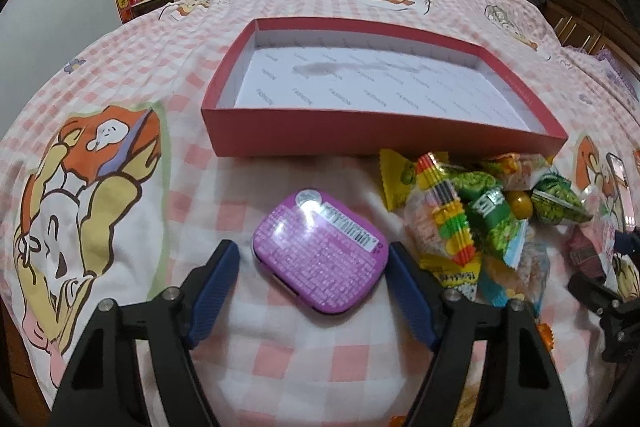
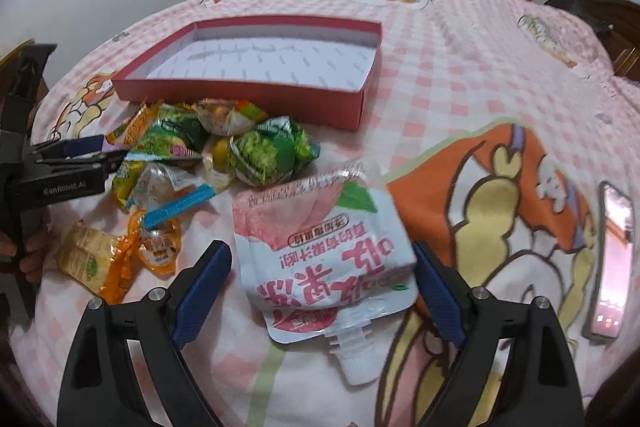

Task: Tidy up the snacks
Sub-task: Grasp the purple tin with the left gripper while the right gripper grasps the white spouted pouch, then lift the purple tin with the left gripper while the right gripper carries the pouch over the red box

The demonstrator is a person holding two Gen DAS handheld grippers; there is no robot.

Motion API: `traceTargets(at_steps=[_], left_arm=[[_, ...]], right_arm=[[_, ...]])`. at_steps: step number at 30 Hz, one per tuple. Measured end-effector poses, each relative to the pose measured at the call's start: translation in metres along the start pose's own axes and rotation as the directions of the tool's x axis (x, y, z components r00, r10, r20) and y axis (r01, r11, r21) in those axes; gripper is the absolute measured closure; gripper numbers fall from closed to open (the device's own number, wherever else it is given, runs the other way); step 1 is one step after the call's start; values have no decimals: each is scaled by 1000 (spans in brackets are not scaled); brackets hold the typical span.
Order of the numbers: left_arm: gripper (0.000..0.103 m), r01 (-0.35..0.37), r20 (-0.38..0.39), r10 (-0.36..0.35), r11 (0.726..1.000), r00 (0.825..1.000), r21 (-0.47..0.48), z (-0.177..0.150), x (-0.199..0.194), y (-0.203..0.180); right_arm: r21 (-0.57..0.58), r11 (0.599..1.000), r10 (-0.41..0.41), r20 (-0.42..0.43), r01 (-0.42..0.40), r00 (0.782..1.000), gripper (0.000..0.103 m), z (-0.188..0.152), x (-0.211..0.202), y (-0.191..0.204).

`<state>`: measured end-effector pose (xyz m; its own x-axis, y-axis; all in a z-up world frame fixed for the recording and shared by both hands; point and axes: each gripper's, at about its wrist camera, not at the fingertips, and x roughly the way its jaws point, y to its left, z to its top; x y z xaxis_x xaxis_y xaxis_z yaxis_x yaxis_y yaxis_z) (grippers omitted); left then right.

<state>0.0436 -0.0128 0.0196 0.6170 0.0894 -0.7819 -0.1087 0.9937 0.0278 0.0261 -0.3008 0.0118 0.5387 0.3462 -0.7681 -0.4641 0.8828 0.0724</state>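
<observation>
left gripper spread wide, blue fingers flanking purple case without clamping it; right finger just at the case's edge, left finger apart from it. purple case flat on pink checked bedspread, in front of red box, near that box's left front corner. red box open-topped, white lining inside, nothing in it. snack pile heaped against the front wall of red box toward its right end: green and yellow wrappers, striped packet, small clear bags.

right gripper also spread wide, fingers on either side of peach jelly pouch, gap visible on both sides. pouch lying flat in front of red box and to its right, well short of it, white spout cap pointing back toward the camera. snack pile between pouch and the box's front wall, to the left of the pouch; orange-wrapped pieces at the pile's near edge. phone far right of red box, lying on a cartoon print, screen lit. left gripper seen at the left side of the pile, in front of the box's left end.
</observation>
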Motion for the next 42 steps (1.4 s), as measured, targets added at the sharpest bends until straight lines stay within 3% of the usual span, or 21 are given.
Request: traceTargets(at_steps=[6,11,17,30,42], left_arm=[[31,3,2,-3,1000,1000,19,1,2,-3],[31,51,16,-51,999,999,-3,-3,5,2],[32,81,29,-80,997,996,-7,-6,5,8],[34,112,31,-112,994,993,9,-8,-7,8],[34,106,78,-108,994,991,28,-12,-47,4]], right_arm=[[11,1000,-6,-32,7,999,11,3,7,-1],[55,998,-42,-4,42,999,11,4,-1,-1],[108,991,-72,-20,73,997,21,8,-2,1],[76,988,-135,17,134,991,23,0,11,11],[186,981,-66,86,49,994,27,-4,-17,0]])
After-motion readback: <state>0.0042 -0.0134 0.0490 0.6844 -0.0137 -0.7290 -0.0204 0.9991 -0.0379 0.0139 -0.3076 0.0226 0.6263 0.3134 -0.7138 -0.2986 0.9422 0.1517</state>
